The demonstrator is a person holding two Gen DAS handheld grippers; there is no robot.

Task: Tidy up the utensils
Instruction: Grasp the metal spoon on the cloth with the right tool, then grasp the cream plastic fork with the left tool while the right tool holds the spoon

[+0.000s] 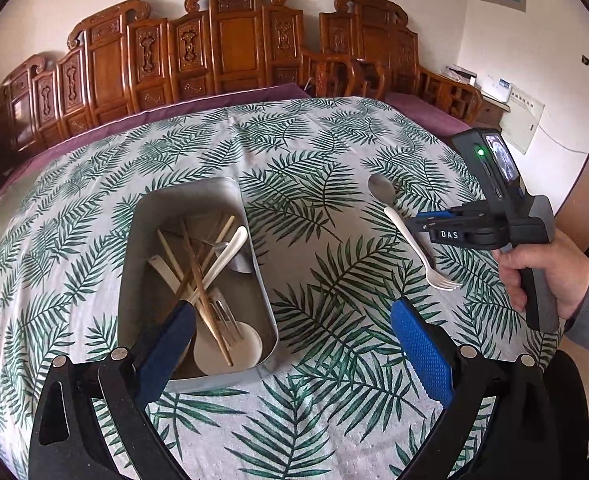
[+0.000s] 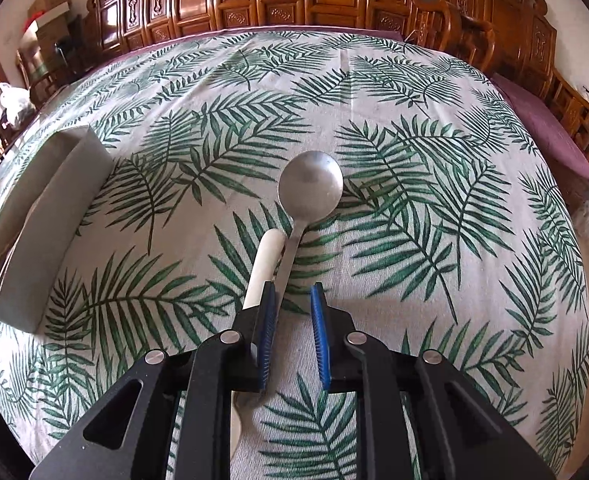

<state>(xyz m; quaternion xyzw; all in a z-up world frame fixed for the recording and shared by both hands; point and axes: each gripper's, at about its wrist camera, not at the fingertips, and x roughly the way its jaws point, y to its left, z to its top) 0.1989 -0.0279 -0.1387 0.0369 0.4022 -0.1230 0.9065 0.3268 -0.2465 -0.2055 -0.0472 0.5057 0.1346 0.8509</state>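
Steel round-bowled spoon [image 2: 309, 188] and white plastic fork [image 2: 263, 270] lie touching, crossed, beneath my right gripper [image 2: 292, 300], its jaws narrowly parted and empty. Closing here could pinch both handles. My left gripper [image 1: 294, 320] hangs spread wide, empty.

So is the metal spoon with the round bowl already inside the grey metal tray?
No, the metal spoon with the round bowl lies on the leaf-print tablecloth, well apart from the grey metal tray.

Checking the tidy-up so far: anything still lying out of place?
Yes: a metal spoon and a white fork lie side by side on the tablecloth, outside the metal tray holding the other utensils.
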